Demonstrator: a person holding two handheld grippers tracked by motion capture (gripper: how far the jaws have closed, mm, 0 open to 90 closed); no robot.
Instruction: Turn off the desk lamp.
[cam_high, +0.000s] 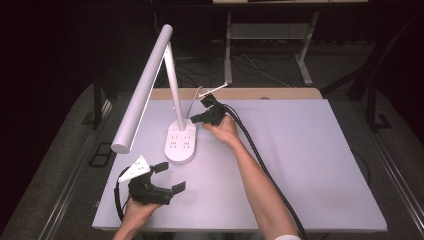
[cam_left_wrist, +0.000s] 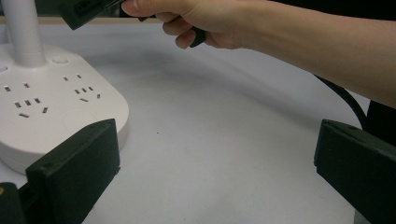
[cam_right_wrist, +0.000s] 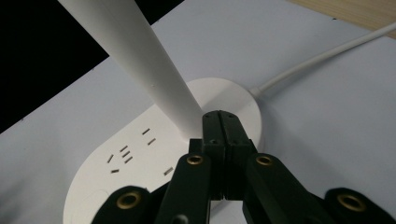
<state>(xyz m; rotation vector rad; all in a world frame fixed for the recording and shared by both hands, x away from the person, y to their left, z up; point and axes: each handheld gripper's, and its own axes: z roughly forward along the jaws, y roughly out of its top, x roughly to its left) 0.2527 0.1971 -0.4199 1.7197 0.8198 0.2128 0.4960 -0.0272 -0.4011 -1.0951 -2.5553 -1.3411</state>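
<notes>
A white desk lamp stands on the left half of the table; its oval base (cam_high: 180, 144) carries several sockets, and a slanted post (cam_high: 172, 87) holds up a long tube head (cam_high: 142, 90). My right gripper (cam_high: 194, 119) is at the far end of the base, right beside the foot of the post. In the right gripper view its jaws (cam_right_wrist: 219, 116) are shut flat together with nothing between them, their tips over the base (cam_right_wrist: 140, 154); I cannot tell whether they touch it. My left gripper (cam_high: 170, 176) lies open near the front edge, its jaws (cam_left_wrist: 217, 163) wide apart on bare table beside the base (cam_left_wrist: 56, 107).
The lamp's white cable (cam_right_wrist: 317, 60) runs off the back of the base toward the table's wooden far edge (cam_high: 280, 93). The tube head overhangs the left side. The right forearm (cam_high: 255, 175) crosses the middle. The white tabletop (cam_high: 310, 160) spreads out to the right.
</notes>
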